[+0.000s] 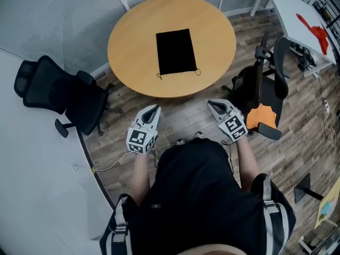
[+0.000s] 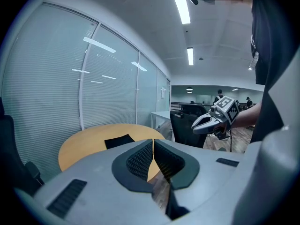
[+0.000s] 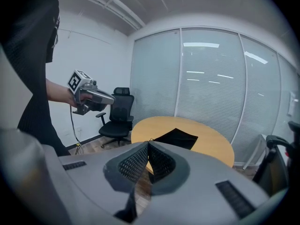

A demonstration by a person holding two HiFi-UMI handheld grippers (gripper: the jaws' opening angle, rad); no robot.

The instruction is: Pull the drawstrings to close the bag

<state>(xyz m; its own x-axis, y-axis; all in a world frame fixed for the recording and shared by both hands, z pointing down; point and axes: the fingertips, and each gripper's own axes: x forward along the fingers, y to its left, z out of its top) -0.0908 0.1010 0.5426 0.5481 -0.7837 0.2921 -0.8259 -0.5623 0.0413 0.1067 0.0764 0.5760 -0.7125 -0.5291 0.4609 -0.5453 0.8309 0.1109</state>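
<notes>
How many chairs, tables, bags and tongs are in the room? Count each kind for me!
Office chairs: 2, left chair, right chair
Tables: 2, round wooden table, white table
Black drawstring bag: 1
Tongs: 2, left gripper, right gripper
Total: 7

bright, even light from ceiling strips [image 2: 180,4]; fisheye bending, dark vignetted corners.

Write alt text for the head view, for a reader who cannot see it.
A flat black bag lies on a round wooden table, its drawstrings at the near edge. A person in black stands before the table holding the left gripper and the right gripper, both shut and empty, short of the table. A black office chair stands at the left.
</notes>
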